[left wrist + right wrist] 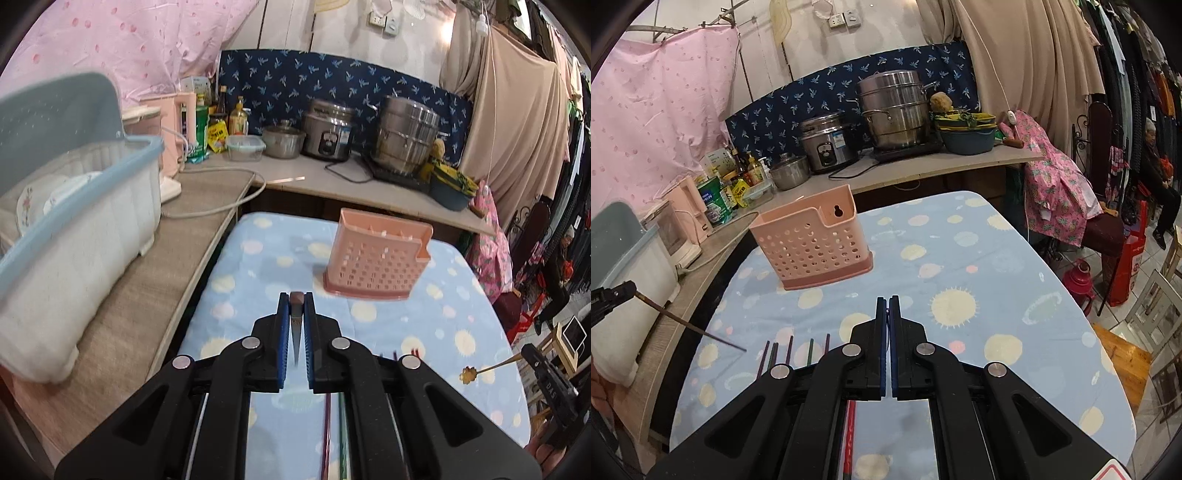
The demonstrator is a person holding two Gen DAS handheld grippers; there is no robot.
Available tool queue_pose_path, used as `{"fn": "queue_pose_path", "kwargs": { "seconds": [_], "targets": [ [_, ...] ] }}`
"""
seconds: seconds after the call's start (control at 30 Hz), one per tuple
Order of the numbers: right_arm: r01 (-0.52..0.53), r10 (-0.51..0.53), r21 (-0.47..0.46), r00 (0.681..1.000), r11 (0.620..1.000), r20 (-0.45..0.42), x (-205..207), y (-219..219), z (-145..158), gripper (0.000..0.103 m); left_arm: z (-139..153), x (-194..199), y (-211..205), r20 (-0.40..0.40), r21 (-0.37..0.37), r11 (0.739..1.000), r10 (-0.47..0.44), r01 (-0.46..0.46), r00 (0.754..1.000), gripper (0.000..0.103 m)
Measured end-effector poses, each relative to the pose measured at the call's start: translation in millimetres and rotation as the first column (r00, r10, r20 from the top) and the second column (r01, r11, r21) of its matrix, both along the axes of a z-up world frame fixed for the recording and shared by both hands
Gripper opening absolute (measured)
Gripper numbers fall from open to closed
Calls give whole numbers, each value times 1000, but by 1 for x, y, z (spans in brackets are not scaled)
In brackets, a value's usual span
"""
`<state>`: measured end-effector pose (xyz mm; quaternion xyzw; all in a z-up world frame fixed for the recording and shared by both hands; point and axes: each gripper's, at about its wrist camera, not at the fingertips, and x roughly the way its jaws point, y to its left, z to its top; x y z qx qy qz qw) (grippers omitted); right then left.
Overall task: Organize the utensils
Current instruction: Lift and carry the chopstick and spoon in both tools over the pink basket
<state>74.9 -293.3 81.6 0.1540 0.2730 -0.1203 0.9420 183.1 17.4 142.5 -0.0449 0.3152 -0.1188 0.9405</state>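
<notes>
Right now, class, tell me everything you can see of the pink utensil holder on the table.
The pink utensil holder is a rectangular plastic caddy standing upright on the blue spotted tablecloth. Its walls are pierced with rows of small holes and sit on a darker pink base tray. A raised tab on one side has a keyhole slot for hanging. No utensil handles show above its rim; its inside is hidden. Neither gripper touches it, and it stands apart from the chopsticks.

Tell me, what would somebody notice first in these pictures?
Probably the pink holder full of holes, standing upright in the middle of the blue spotty tablecloth. Next, the left tool pinching one brown chopstick, and the shiny steel pots on the counter behind.
</notes>
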Motion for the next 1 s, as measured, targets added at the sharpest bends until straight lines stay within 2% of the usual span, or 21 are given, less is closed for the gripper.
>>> {"fn": "queue_pose_path", "kwargs": {
  "seconds": [0.13, 0.3, 0.5, 0.6, 0.8, 1.0],
  "targets": [
    [-44, 44, 22, 999, 999, 26, 23, -1, 17, 2, 26, 18, -3, 29, -31, 999, -9, 10, 1000, 7],
    [-80, 76, 48, 995, 996, 65, 57, -8, 41, 2, 73, 37, -14, 105, -72, 997, -28, 36, 994, 7],
    [-90, 86, 46, 992, 995, 93, 111, -17, 66, 2, 129, 64, -35, 235, -120, 992, -8, 37, 972, 7],
    [-93, 87, 57, 992, 994, 93, 140, -23, 73, 2, 143, 82, -48, 269, -140, 990, 6, 33, 963, 7],
    [-107, 100, 71, 990, 992, 95, 184, -30, 75, 2, 142, 120, -75, 299, -135, 991, 22, 20, 954, 7],
    [-107, 104, 52, 993, 993, 58, 216, -30, 54, 2, 107, 152, -88, 241, -110, 994, 23, 4, 970, 7]
  ]
}}
